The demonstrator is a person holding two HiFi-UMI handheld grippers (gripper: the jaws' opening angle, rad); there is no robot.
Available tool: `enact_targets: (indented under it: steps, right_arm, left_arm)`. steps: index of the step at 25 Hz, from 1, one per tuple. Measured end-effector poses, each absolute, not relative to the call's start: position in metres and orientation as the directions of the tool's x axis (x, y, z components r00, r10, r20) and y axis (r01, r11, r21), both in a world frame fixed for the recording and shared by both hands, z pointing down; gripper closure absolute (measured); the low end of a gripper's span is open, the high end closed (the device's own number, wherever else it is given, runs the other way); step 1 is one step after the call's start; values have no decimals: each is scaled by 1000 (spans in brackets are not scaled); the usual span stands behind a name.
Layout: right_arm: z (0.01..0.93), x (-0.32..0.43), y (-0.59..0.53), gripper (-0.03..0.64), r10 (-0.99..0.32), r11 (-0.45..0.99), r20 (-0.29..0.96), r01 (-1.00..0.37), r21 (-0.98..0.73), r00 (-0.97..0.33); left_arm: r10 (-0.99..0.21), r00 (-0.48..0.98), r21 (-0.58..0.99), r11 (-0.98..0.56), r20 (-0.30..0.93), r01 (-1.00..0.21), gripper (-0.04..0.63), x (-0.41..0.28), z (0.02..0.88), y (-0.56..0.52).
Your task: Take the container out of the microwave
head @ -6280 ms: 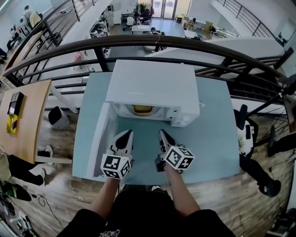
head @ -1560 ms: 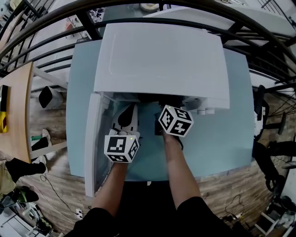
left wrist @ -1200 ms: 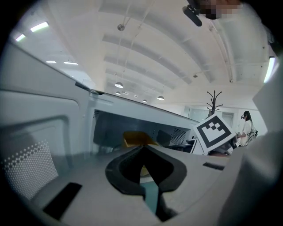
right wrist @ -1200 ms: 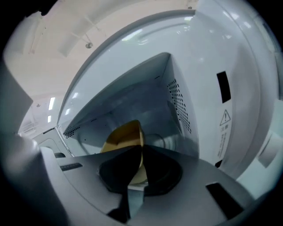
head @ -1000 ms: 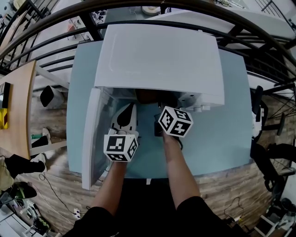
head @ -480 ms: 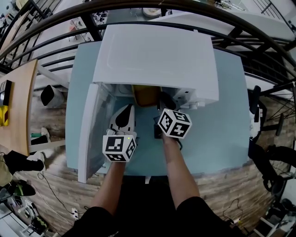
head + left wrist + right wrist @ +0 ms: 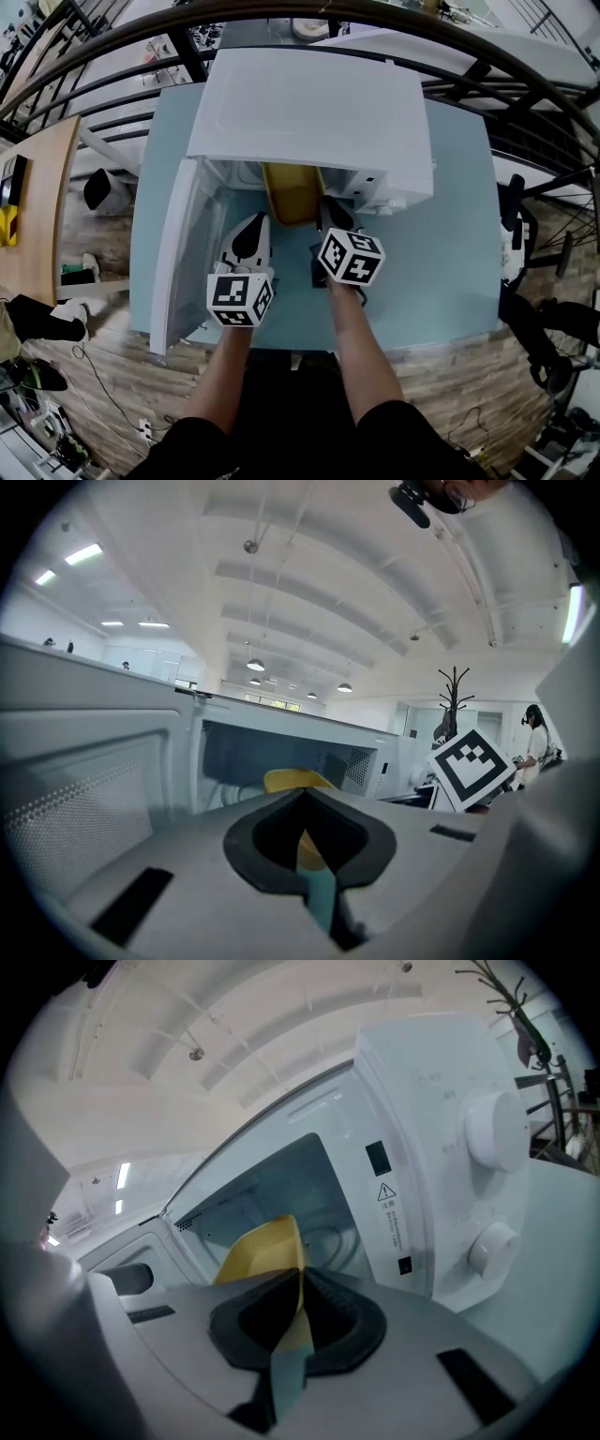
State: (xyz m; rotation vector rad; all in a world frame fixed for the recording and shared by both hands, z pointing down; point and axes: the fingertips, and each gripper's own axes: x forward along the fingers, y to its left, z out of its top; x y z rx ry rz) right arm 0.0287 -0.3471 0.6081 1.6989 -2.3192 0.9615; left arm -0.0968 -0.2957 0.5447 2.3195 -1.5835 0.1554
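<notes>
While the yellow container (image 7: 292, 192) pokes from the microwave (image 7: 309, 103), the right gripper (image 7: 299, 1286) pinches its rim.

black sleeves (image 7: 183, 445), white cube-tagged grippers (image 7: 254, 219) (image 7: 325, 201)

A pale blue table (image 7: 441, 281) stands on wooden floor (image 7: 450, 394) beside a black railing (image 7: 190, 54), a wooden desk (image 7: 37, 216) nearby.
</notes>
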Motion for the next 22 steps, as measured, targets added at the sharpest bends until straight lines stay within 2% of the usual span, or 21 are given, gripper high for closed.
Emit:
enact_targets:
  steps: [22]
  right_arm:
    - [614,44,-270,595,-795,205,457,-886,-417,-399]
  left_arm:
    - [-892,362,198,-317,270,-928,588,-80,544,-227]
